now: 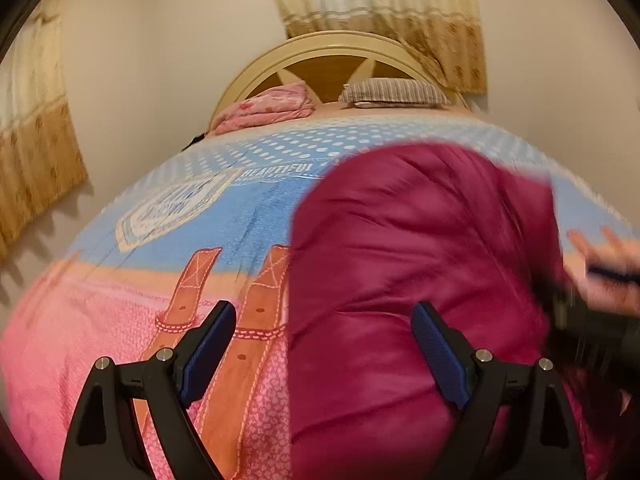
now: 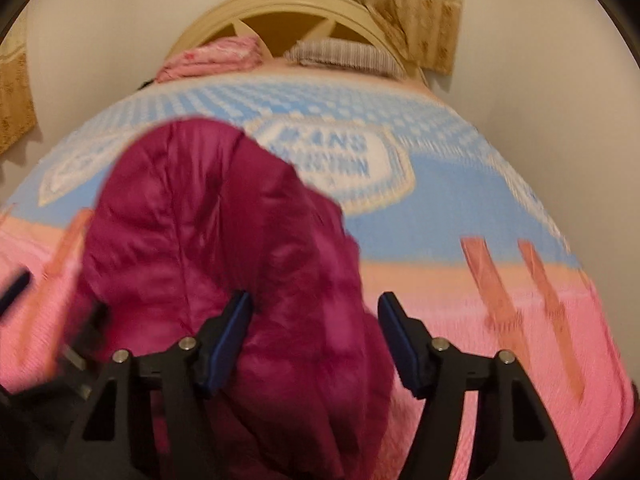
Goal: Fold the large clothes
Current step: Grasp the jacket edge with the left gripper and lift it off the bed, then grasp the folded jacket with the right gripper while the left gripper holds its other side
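Note:
A magenta puffer jacket [image 1: 420, 272] lies folded lengthwise on the bed's pink and blue cover [image 1: 200, 224]; it also shows in the right wrist view [image 2: 224, 240]. My left gripper [image 1: 324, 328] is open over the jacket's left edge, holding nothing. My right gripper [image 2: 316, 320] is open over the jacket's right edge, holding nothing. The right gripper and the hand holding it show blurred at the right of the left wrist view [image 1: 600, 304]. The left gripper shows blurred at the left of the right wrist view [image 2: 24, 300].
A pink folded blanket [image 1: 268, 106] and a striped pillow [image 1: 394, 92] lie at the cream headboard [image 1: 332, 48]. Curtains [image 1: 384, 12] hang behind the bed and on the left wall [image 1: 36, 168]. The bed cover [image 2: 500, 220] spreads on both sides of the jacket.

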`<state>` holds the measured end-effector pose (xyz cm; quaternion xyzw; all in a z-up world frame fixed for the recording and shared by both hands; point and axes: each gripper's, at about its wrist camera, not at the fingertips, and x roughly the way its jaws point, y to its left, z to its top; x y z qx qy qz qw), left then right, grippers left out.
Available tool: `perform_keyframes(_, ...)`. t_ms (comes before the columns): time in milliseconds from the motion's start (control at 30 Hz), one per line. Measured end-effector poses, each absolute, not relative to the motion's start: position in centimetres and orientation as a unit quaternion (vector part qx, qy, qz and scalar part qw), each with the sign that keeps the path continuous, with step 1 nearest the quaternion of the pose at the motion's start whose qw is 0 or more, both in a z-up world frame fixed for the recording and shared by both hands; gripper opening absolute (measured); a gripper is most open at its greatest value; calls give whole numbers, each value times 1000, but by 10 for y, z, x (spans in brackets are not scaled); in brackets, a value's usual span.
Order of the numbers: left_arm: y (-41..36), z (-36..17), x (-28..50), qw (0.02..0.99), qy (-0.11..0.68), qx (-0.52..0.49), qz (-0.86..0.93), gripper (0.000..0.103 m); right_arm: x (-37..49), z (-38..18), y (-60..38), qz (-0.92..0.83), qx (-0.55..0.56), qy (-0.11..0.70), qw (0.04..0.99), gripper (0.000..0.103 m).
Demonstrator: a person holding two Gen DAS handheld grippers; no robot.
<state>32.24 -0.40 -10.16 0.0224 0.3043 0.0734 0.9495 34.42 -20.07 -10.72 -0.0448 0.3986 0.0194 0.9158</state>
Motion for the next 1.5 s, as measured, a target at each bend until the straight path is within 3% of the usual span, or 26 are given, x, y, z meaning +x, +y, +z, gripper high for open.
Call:
perform_keyframes(133,16,-84,342,950,294,2,100,90,335,-127,-221,4,-26,408,913,67)
perform_keyframes(267,20,-98,377,935,337,7,107,90,334,-120,-227,5,-27,417,908,67)
perform_keyframes(533,-11,-112,370,936,330,58,107,90,330,-38,-222,-3,7,349,937,68)
perform_keyframes(567,-11,-110,370,936,331,56,105,90,335,-32,-215,1,8,339,941,67)
perform_keyframes(600,-10,-106,370,937,331,48,99,90,342,-32,-210,6,8,334,942,58)
perform_keyframes(633,-8,-101,370,939,328,40,98,90,348,-37,-205,7,5,337,942,48)
perform_keyframes(700,-2,-91,371,942,320,17,101,90,361,-55,-204,12,13,353,935,45)
perform_keyframes(833,-3,-94,378,938,335,-6,87,91,364,-100,-212,8,18,393,919,45)
perform_keyframes(967,-24,-123,387,928,357,43,98,91,358,-118,-225,12,38,391,919,45)
perform_keyframes(1500,-25,-147,402,921,372,26,113,99,361,-138,-230,17,56,389,919,45)
